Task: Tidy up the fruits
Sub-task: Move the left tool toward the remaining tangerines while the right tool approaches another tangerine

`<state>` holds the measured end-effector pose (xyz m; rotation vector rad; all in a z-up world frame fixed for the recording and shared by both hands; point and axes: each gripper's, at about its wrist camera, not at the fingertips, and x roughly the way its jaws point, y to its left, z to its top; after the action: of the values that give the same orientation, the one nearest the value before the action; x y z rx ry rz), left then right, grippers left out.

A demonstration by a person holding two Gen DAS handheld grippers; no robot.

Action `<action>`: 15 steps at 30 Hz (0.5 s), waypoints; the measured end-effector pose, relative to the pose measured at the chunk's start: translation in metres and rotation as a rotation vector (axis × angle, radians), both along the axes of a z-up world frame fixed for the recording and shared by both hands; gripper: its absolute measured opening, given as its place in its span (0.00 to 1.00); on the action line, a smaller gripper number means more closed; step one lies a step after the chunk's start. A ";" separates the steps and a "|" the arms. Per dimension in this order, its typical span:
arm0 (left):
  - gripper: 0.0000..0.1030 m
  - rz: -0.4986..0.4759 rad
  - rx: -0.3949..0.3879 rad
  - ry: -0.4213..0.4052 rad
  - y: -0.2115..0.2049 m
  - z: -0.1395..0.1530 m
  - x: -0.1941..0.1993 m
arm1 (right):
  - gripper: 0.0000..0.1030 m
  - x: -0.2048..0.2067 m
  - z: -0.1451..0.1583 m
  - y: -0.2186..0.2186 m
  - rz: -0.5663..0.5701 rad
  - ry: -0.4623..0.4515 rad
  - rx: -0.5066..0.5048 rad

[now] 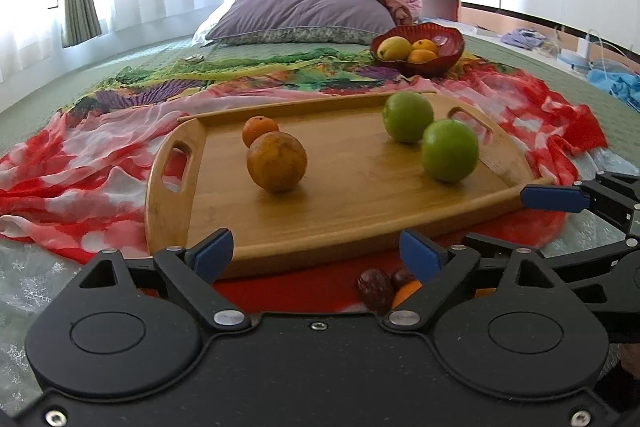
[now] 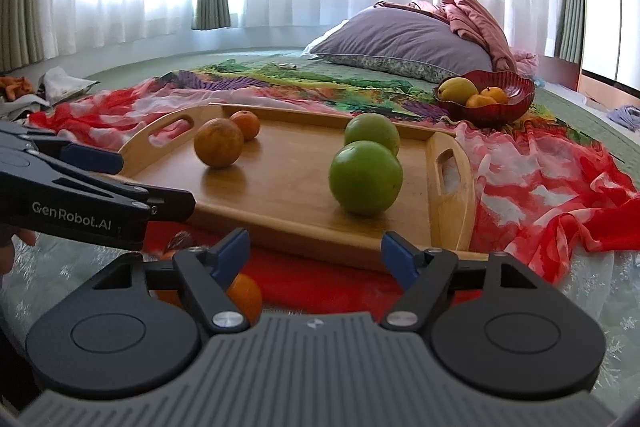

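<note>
Both jaws are standing spread, nothing between: left hand-held gripper, right hand-held gripper. Green apples and oranges are sitting just ahead on the wooden tray. Probably firm, smooth, rolling easily; pinching across the widest part looks best.

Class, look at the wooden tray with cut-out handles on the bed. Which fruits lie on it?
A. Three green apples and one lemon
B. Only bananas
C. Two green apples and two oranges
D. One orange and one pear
C: the wooden tray carries two round green apples on one side and two oranges on the other.
</note>
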<state>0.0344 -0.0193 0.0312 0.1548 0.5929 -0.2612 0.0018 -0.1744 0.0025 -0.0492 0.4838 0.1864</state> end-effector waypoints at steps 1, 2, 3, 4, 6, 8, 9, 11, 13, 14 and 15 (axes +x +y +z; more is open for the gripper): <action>0.88 -0.007 0.000 0.002 0.000 0.000 -0.002 | 0.82 -0.002 0.000 0.000 0.004 -0.001 -0.003; 0.88 -0.012 -0.001 0.005 0.000 0.000 -0.005 | 0.82 -0.004 0.000 0.000 0.008 -0.001 -0.006; 0.88 -0.016 -0.002 0.008 0.000 -0.001 -0.007 | 0.82 -0.007 -0.001 0.000 0.012 -0.001 -0.008; 0.89 -0.020 -0.005 0.012 0.000 -0.001 -0.009 | 0.82 -0.009 -0.001 -0.001 0.015 -0.001 -0.010; 0.89 -0.027 -0.010 0.022 0.000 -0.001 -0.012 | 0.82 -0.012 -0.001 -0.001 0.021 -0.004 -0.014; 0.89 -0.034 -0.018 0.035 0.001 -0.001 -0.016 | 0.82 -0.017 -0.002 -0.001 0.029 -0.007 -0.017; 0.89 -0.039 -0.023 0.040 0.002 -0.001 -0.018 | 0.82 -0.018 -0.002 -0.001 0.034 -0.006 -0.019; 0.89 -0.049 -0.031 0.052 0.004 0.000 -0.021 | 0.82 -0.022 -0.003 0.001 0.046 -0.003 -0.023; 0.89 -0.059 -0.036 0.064 0.005 0.000 -0.024 | 0.82 -0.025 -0.005 0.002 0.065 -0.001 -0.026; 0.89 -0.065 -0.039 0.070 0.005 0.000 -0.025 | 0.82 -0.026 -0.006 0.003 0.075 0.003 -0.028; 0.88 -0.073 -0.043 0.078 0.006 -0.001 -0.025 | 0.82 -0.027 -0.006 0.005 0.082 0.006 -0.033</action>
<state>0.0090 -0.0137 0.0304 0.1254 0.6594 -0.3520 -0.0257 -0.1699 -0.0040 -0.1010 0.4910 0.2587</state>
